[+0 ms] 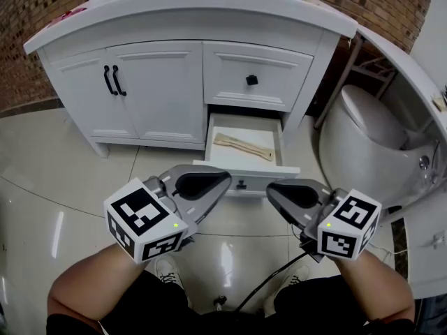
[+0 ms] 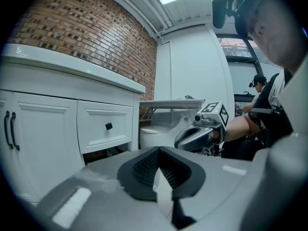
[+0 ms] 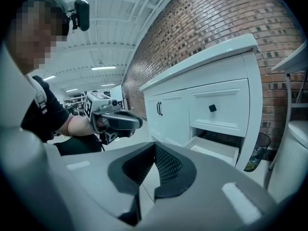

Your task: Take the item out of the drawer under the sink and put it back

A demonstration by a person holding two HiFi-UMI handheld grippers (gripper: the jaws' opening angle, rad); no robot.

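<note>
1. The left gripper is held low in front of the vanity cabinet, with the bare left forearm reaching forward from the bottom of the head view. It tilts slightly downward and angles inward toward the right.
2. Its jaws are pressed together at the tips, with nothing between them.
3. The right gripper is held at much the same height on the bare right forearm. It dips slightly downward and angles inward toward the left, so the two jaw tips point at each other with a gap between them.
4. Its jaws are also closed tip to tip and empty.
5. Both grippers hang just in front of the open lower drawer, with neither touching it.
6. A wooden utensil lies flat on the drawer floor, slanting across it, well apart from both grippers.
7. The drawer above is closed, with a black knob.
8. A white toilet stands right of the cabinet on the glossy tiled floor.
</note>
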